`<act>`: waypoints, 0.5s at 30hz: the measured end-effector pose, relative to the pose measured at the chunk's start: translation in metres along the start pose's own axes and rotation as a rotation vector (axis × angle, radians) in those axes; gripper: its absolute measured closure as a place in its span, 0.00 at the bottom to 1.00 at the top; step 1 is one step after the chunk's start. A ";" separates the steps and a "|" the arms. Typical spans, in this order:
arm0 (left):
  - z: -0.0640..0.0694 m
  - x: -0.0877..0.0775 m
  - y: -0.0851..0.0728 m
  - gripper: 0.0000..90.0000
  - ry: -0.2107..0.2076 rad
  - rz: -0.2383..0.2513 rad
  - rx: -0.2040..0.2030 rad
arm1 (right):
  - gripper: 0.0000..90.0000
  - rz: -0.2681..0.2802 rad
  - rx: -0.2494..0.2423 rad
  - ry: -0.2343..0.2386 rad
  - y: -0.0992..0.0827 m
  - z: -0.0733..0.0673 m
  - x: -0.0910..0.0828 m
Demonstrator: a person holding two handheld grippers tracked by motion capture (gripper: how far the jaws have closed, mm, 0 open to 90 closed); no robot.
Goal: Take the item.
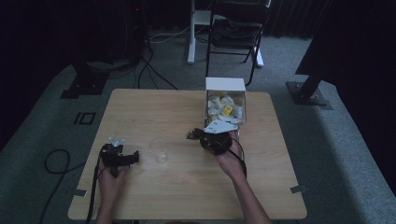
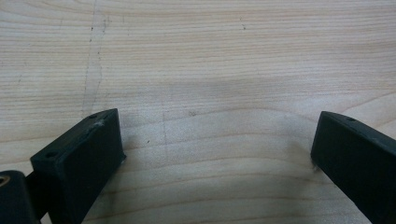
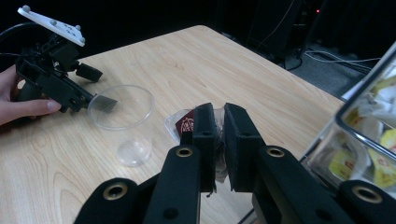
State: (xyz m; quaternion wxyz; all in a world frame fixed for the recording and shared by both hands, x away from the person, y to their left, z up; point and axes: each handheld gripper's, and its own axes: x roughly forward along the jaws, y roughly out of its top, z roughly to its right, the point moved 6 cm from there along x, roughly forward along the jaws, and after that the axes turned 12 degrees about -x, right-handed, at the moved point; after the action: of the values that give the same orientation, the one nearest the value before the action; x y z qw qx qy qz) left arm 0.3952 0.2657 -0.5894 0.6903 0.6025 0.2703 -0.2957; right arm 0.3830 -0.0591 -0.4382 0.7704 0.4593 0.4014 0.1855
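left hand-held gripper (image 1: 122, 157) resting low with jaws spread wide, right hand-held gripper (image 3: 219, 128) raised a bit, jaws pinched tight together, both forearms reaching in

A small sachet in clear crinkled wrapping with a dark red label (image 3: 187, 125) is pinched by one edge between closed black jaws, its free end sticking out past them above the pale wooden tabletop. A clear plastic cup (image 3: 122, 116) stands upright and empty on the wood near the middle of the table's near half (image 1: 159, 149), a little beyond the sachet and apart from it. A clear-walled box with a white lid end, full of yellow and white sachets (image 1: 225, 105), stands at the table's far edge.
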 end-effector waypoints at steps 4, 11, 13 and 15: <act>0.000 0.000 0.000 0.03 0.000 0.002 -0.001 | 0.93 0.004 -0.003 0.008 0.002 -0.003 0.003; 0.000 0.000 0.000 0.03 0.000 0.002 0.000 | 0.93 0.010 -0.006 0.018 0.007 -0.006 0.007; 0.000 0.000 0.000 0.03 0.000 0.001 -0.001 | 0.93 0.015 -0.005 0.020 0.010 -0.007 0.008; 0.000 0.000 0.000 0.03 -0.001 0.003 -0.003 | 0.93 0.020 -0.004 0.022 0.013 -0.007 0.009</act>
State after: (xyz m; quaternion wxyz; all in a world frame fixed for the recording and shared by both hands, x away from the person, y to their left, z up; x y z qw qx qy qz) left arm 0.3954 0.2655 -0.5894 0.6917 0.6019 0.2695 -0.2944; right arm 0.3842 -0.0424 -0.4328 0.7650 0.4595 0.4048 0.1993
